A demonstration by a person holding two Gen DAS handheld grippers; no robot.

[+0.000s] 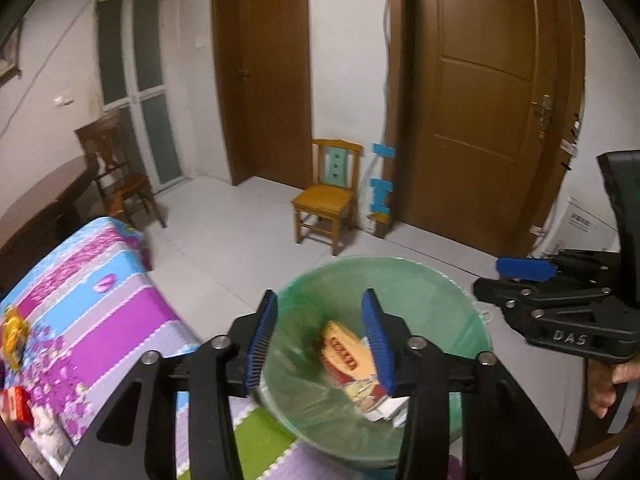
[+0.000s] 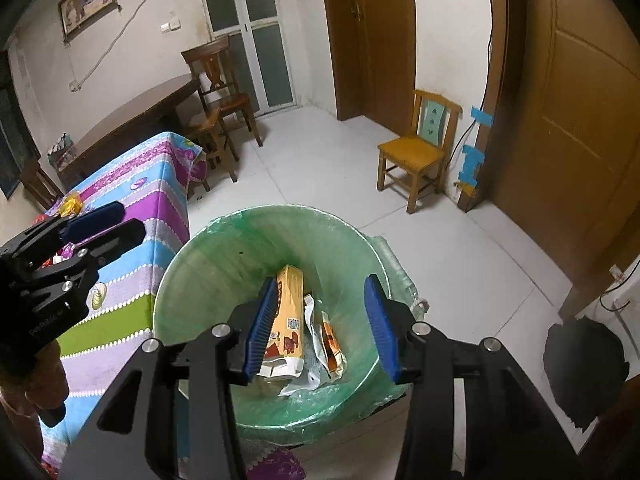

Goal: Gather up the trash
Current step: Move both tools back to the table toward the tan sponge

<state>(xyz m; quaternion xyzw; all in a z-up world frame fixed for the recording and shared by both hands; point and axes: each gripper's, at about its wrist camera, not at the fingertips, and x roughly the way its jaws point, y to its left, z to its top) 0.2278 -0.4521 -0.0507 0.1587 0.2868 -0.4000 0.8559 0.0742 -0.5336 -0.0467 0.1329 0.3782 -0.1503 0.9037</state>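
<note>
A small yellow chair (image 2: 420, 148) with a pale green back panel stood on the white tiled floor (image 2: 320, 168) against the wall, beside a brown door (image 1: 488, 92). Farther off, a dark wooden chair (image 2: 218, 84) sat at a dark round table (image 2: 132, 116). A framed picture (image 2: 88, 2) hung on the wall, near a frosted glass door (image 2: 256, 32).

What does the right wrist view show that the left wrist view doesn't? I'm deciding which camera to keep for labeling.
Only the right wrist view: the framed picture on the wall, and the bin's contents sharply, a yellow box with crumpled wrappers.
Only the left wrist view: the white carton by the big door.
Both: the green-lined bin, the yellow chair, the striped cloth, and both open, empty tools, left tool and right tool.
</note>
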